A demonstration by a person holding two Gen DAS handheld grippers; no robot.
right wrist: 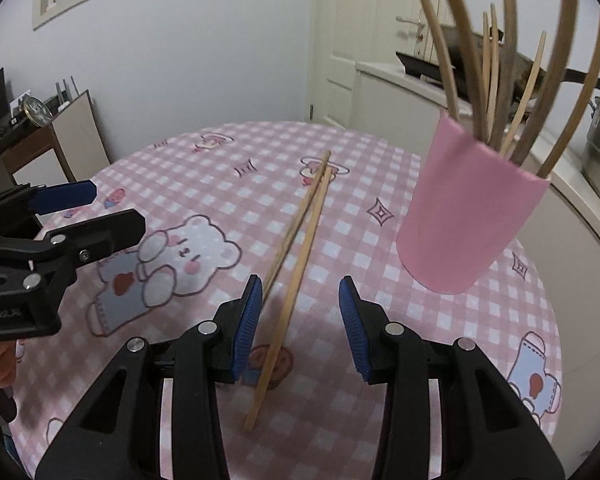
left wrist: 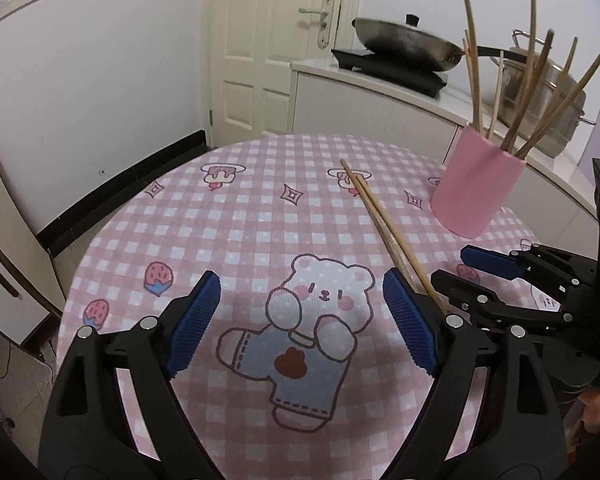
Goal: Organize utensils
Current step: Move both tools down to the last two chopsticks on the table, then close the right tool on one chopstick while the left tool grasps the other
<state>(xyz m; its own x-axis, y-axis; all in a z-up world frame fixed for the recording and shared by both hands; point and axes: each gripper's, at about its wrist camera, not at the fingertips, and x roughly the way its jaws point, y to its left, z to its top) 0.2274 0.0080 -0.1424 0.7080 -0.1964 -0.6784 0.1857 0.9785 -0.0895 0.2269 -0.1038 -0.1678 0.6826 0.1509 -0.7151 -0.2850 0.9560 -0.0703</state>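
Two loose wooden chopsticks [left wrist: 384, 224] lie side by side on the round table with the pink checked cloth [left wrist: 236, 216]. A pink cup [left wrist: 476, 184] holding several chopsticks stands at the table's far right. My left gripper [left wrist: 300, 284] hangs wide open over the bear print, with nothing between its fingers and the loose pair just to its right. My right gripper [right wrist: 300, 282] is open about halfway and low over the chopsticks [right wrist: 300, 256]: one stick runs between its blue pads without touching them, the other passes behind the left finger. The pink cup [right wrist: 468, 216] is close on its right.
A white counter [left wrist: 380, 92] behind the table carries a lidded wok [left wrist: 404, 40] on a black cooktop and a steel pot [left wrist: 548, 92]. A white door [left wrist: 276, 48] is at the back. A board [left wrist: 8, 248] leans on the left wall. The table edge curves close around both grippers.
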